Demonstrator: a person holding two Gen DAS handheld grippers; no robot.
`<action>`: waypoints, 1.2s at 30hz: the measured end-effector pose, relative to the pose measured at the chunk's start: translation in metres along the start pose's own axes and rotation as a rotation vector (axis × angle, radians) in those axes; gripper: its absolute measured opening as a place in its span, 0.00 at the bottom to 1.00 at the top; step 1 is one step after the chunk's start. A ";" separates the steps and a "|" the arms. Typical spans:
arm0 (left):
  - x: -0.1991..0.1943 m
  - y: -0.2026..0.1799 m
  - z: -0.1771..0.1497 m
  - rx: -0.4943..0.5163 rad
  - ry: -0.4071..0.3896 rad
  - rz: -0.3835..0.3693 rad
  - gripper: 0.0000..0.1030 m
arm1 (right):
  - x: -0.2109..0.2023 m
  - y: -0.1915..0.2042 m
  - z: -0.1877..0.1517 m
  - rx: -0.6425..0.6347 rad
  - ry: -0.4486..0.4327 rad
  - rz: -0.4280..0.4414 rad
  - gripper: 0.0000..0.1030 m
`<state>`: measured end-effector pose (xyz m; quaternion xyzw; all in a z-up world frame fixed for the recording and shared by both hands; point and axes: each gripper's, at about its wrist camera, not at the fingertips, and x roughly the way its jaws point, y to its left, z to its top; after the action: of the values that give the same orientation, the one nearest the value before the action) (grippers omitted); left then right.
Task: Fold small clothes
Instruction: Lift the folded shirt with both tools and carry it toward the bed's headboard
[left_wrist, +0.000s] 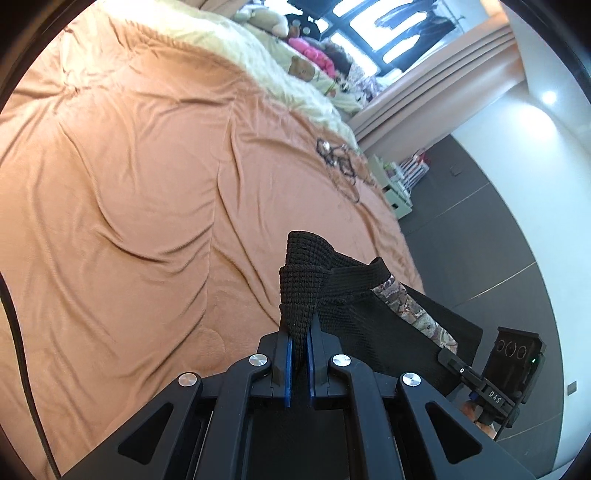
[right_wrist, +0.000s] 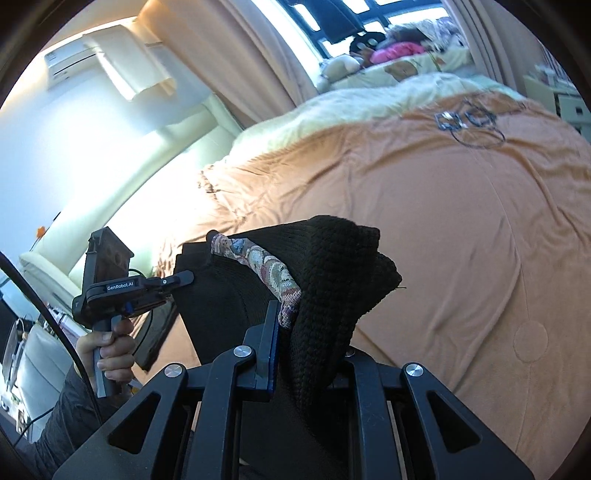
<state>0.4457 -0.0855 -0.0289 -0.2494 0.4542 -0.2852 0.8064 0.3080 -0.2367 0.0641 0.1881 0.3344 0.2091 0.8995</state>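
A small black knitted garment (left_wrist: 354, 299) with a patterned brown trim (left_wrist: 406, 302) hangs in the air above the orange bedspread (left_wrist: 129, 184). My left gripper (left_wrist: 299, 328) is shut on one bunched corner of it, the knit pinched between the blue pads. In the right wrist view the same garment (right_wrist: 332, 280) drapes over my right gripper (right_wrist: 295, 328), which is shut on its other corner near the patterned trim (right_wrist: 266, 266); the right-hand finger is hidden under the cloth. The garment stretches between the two grippers. The left gripper (right_wrist: 184, 277) also shows there, held by a hand (right_wrist: 110, 347).
The bed (right_wrist: 461, 240) fills most of both views, with a cream fleece blanket (left_wrist: 258, 59) and soft toys (left_wrist: 310, 51) at its far end. A tangle of dark cord or jewellery (left_wrist: 340, 162) lies on the bedspread. Dark floor (left_wrist: 480, 229) and a small shelf unit (left_wrist: 399, 184) lie beside the bed.
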 end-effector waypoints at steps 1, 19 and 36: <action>-0.008 -0.002 0.000 0.003 -0.011 -0.003 0.05 | -0.003 0.006 -0.001 -0.010 -0.006 0.002 0.10; -0.186 0.018 -0.003 -0.006 -0.252 -0.013 0.05 | 0.013 0.118 -0.005 -0.154 0.007 0.096 0.09; -0.318 0.102 -0.013 -0.098 -0.433 0.032 0.05 | 0.106 0.176 0.038 -0.272 0.091 0.234 0.09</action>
<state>0.3229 0.2033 0.0854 -0.3363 0.2876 -0.1898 0.8765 0.3634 -0.0432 0.1195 0.0929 0.3193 0.3638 0.8701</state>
